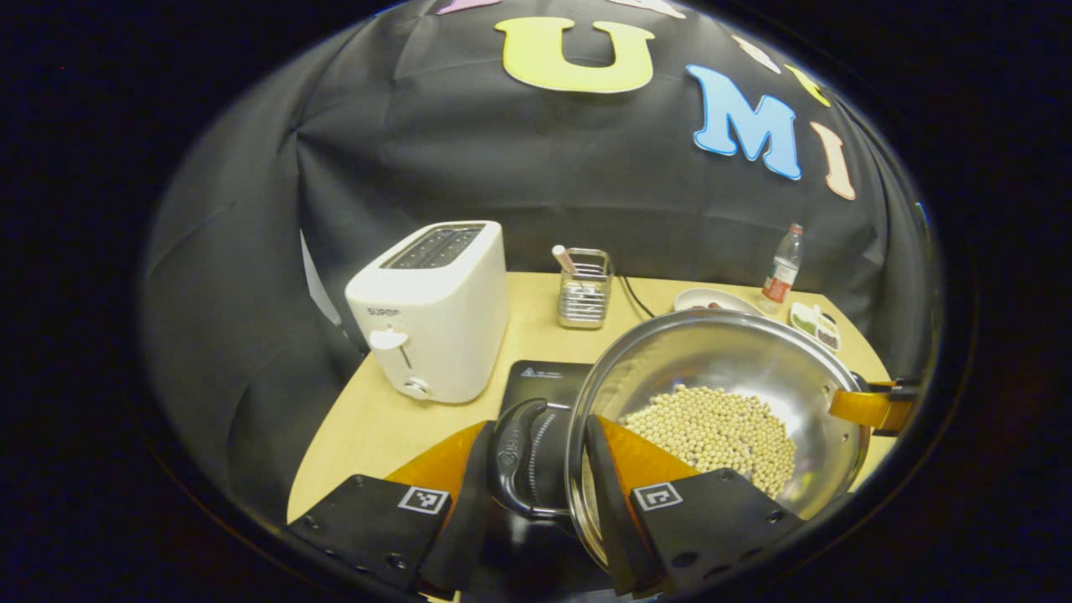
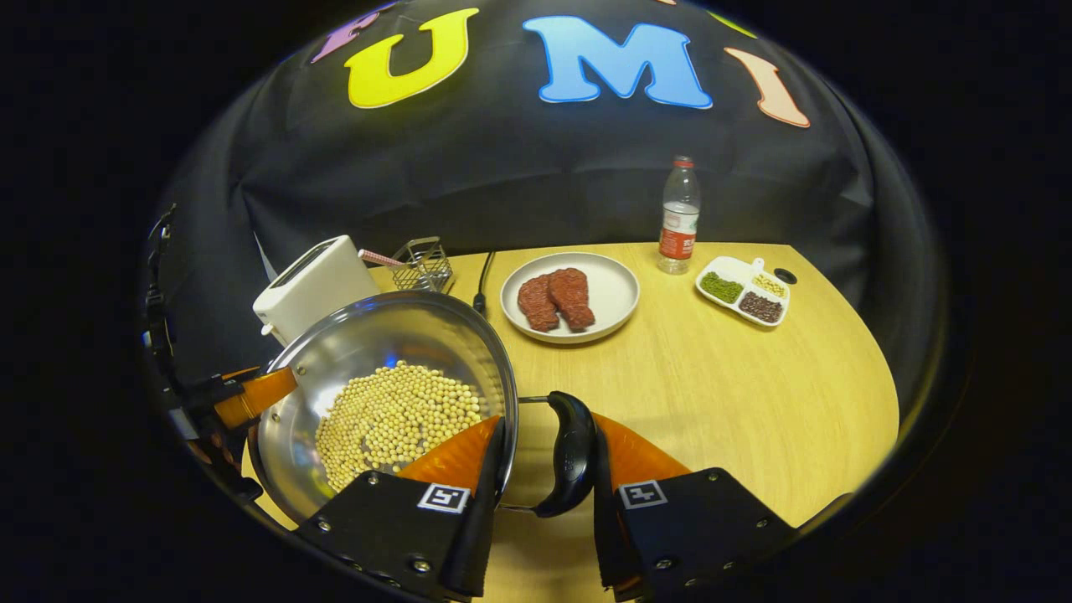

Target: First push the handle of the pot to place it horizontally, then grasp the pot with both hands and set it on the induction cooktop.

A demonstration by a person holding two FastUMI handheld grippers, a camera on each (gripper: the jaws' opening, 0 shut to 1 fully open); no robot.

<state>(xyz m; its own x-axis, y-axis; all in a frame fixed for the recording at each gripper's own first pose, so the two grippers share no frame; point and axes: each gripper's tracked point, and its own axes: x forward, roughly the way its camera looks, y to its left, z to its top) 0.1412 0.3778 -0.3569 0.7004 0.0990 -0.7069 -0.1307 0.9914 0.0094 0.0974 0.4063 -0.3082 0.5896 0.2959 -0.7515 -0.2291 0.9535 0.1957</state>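
Both tongs, left (image 1: 536,469) and right (image 2: 544,469), grip black side handles of the round steel pot (image 1: 720,394) of loose beans, held above the black induction cooktop (image 1: 544,377). Tilting risks spillage.

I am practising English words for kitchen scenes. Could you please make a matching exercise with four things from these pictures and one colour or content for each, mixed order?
Things:
1. toaster
2. pot
3. plate
4. bottle

Descriptions:
A. has a red cap
B. holds two reddish pieces of meat
C. white
D. holds small pale beans

Pairs: 1-C, 2-D, 3-B, 4-A
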